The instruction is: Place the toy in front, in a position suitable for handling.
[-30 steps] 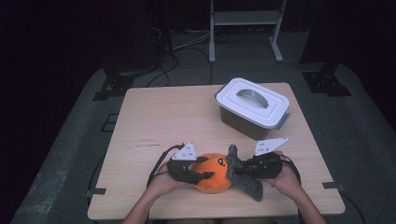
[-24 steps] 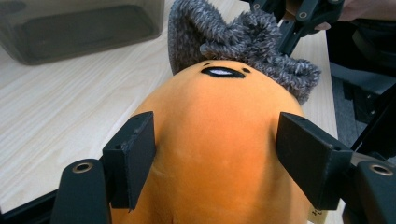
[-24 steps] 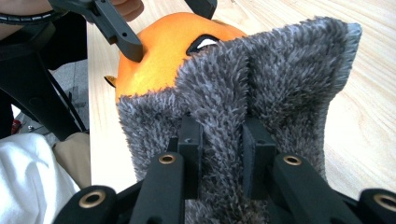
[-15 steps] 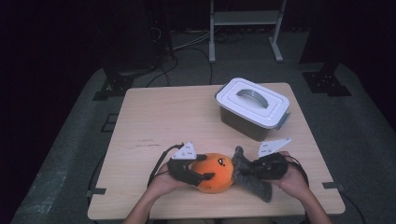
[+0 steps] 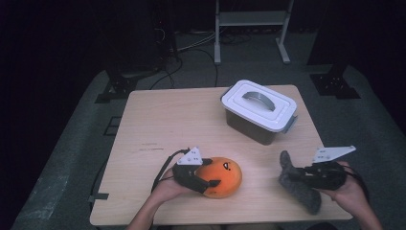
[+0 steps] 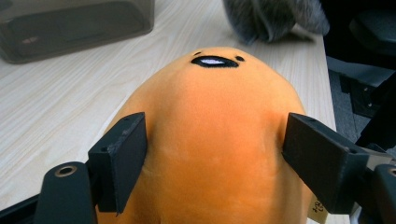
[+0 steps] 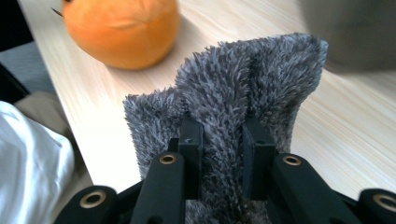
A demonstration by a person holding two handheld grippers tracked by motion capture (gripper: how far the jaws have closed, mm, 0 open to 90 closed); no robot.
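Since half a second ago the right gripper (image 5: pixel 296 175) has pulled away from the orange plush toy (image 5: pixel 221 176), carrying the grey fuzzy sock (image 5: pixel 298 188) off to the toy's right, so the two now lie well apart on the wooden table (image 5: pixel 167 120). In the right gripper view its jaws are pinched on a fold of the sock, which bunches up between them and spreads beyond their tips. The left gripper (image 5: pixel 207 183) stays at the toy: in the left gripper view its jaws stand spread, one against each flank of the toy, whose stitched face points away from them. Beyond the toy, farther from the person, sits the lidded storage box (image 5: pixel 261 111), apart from both.
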